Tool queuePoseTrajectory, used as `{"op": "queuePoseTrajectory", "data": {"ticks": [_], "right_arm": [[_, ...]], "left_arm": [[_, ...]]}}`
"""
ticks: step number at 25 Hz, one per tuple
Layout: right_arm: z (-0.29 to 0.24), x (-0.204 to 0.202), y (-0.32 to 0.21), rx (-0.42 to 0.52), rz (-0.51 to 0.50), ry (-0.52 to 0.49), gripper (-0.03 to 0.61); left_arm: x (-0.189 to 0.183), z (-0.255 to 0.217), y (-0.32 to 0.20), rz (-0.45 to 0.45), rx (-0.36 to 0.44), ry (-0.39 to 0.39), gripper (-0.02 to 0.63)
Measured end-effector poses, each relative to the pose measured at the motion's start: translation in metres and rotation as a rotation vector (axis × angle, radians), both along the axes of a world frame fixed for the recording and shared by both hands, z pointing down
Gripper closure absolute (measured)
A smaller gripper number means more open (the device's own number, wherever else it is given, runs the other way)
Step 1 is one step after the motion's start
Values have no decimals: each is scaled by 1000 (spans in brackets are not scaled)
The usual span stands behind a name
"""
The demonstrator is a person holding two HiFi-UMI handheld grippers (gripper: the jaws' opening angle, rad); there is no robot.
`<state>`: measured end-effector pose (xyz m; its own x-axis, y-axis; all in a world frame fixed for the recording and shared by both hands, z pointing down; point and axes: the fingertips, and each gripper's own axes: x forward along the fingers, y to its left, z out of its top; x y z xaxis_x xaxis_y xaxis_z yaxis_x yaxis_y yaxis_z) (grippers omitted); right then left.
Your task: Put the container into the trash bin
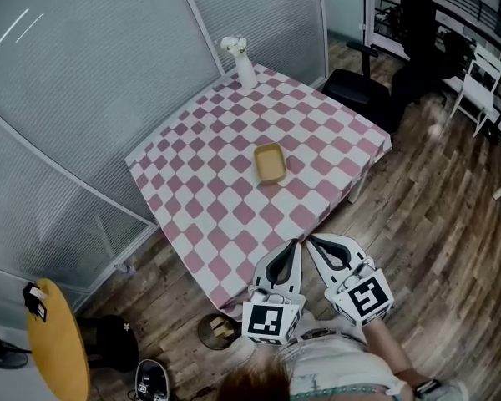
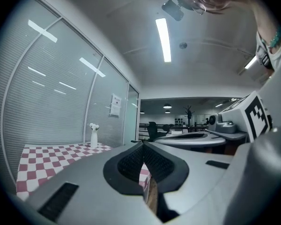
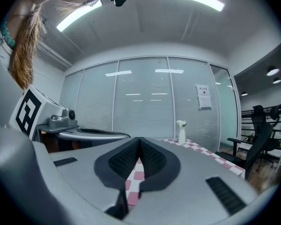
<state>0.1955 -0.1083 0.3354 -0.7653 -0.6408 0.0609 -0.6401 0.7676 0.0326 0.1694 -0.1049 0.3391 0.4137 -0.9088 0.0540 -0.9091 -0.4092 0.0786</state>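
A small tan container (image 1: 270,163) lies in the middle of a table with a pink-and-white checked cloth (image 1: 209,215). Both grippers are held side by side at the table's near corner, pointing level at it. My left gripper (image 1: 296,243) is shut with nothing between its pads, and my right gripper (image 1: 310,240) is shut and empty too. In the left gripper view the left gripper (image 2: 143,144) has its pads touching at the tips. The right gripper (image 3: 139,139) shows the same in its own view. A round dark trash bin (image 1: 217,332) stands on the floor below the table corner.
A white vase with flowers (image 1: 240,62) stands at the table's far corner. Glass partition walls (image 1: 92,73) run behind and left of the table. Black office chairs (image 1: 376,82) stand at the right, a white chair (image 1: 480,86) farther right. A round yellow table (image 1: 58,349) sits bottom left.
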Motion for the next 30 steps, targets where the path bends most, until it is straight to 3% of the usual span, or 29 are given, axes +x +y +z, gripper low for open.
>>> {"op": "queuePoseTrajectory", "data": {"ticks": [20,30], "right_arm": [[18,-74,-37,-8,-28,33,584],[13,-94,-101,-19,-85,23,584]], "left_arm": [[-70,16,-33,-19,-24,13,607],[-86,16,-93,-73,-24,12,607]]}}
